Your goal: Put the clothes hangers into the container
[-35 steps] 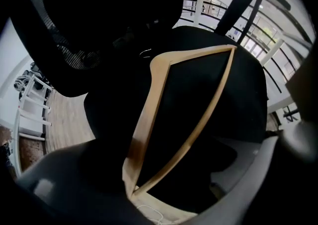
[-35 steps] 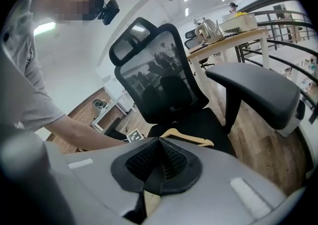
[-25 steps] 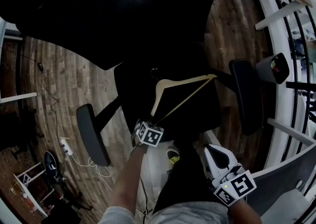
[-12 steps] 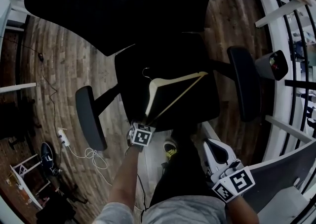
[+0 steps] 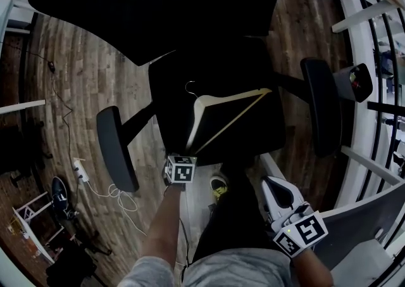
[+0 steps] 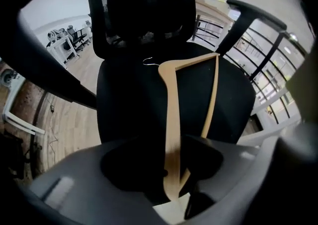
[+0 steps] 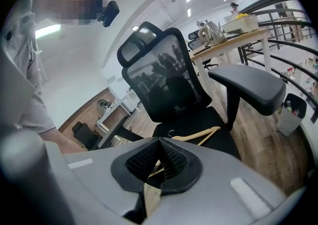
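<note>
A wooden clothes hanger lies flat on the black seat of an office chair, its hook toward the backrest. My left gripper points steeply down at the seat's front edge. Its jaws have just been closing, and the hanger's near end now sits between the pads of the left gripper, touching both. My right gripper hangs low beside the person's leg, right of the seat. The right gripper has its pads together at the tips with nothing between them; the hanger shows beyond it.
The chair's armrests flank the seat and its tall backrest fills the far side. A waste bin stands by the railing on the right. A power strip with cable lies on the wooden floor on the left.
My left gripper and the hanger's near end have shifted a little to the left along the seat's front. The right gripper has stayed in place.
</note>
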### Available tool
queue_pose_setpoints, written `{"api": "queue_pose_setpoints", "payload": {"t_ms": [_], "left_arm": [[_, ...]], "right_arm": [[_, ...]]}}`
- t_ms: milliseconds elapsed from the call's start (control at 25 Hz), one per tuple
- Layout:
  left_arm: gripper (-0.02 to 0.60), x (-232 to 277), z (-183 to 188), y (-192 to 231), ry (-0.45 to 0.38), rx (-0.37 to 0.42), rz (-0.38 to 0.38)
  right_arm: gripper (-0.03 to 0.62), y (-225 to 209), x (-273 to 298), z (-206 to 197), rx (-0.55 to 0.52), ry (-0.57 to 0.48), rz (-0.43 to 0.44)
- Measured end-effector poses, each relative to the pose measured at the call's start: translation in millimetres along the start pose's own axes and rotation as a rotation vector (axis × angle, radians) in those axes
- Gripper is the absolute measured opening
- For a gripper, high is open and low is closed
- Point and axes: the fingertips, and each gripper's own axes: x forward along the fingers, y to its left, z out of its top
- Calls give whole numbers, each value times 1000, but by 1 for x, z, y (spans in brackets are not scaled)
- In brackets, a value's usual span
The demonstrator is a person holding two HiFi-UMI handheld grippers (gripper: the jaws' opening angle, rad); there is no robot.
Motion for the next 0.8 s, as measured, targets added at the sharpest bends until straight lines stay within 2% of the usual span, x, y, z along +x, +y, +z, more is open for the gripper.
{"api": "queue_pose_setpoints", "payload": {"t_ms": [200,280,360,520,600,640,680,800], "left_arm": [[177,0,-1,-9,39,43,32],[95,2,-1,-16,62,69,51],[91,6,-1,-18,101,90,108],[94,7,2,-14,151,52,205],[129,5,2,-13,150,48,232],[141,5,2,-13,149,48,223],[102,7,2,-14,152,50,201],[94,18,-2,-14,197,49,148]], "right_arm": [[-2,-1,5,1,2,7,-6],[-2,-1,6,2,4,7,-8],[-2,1,8,2,1,9,-7],[-2,0,9,3,-3,14,-12],[-2,-2,10,3,-2,19,-19],[-2,-3,10,3,0,20,-20],[-2,-2,10,3,1,20,-20],[-2,-1,13,3,-1,20,-11]]}}
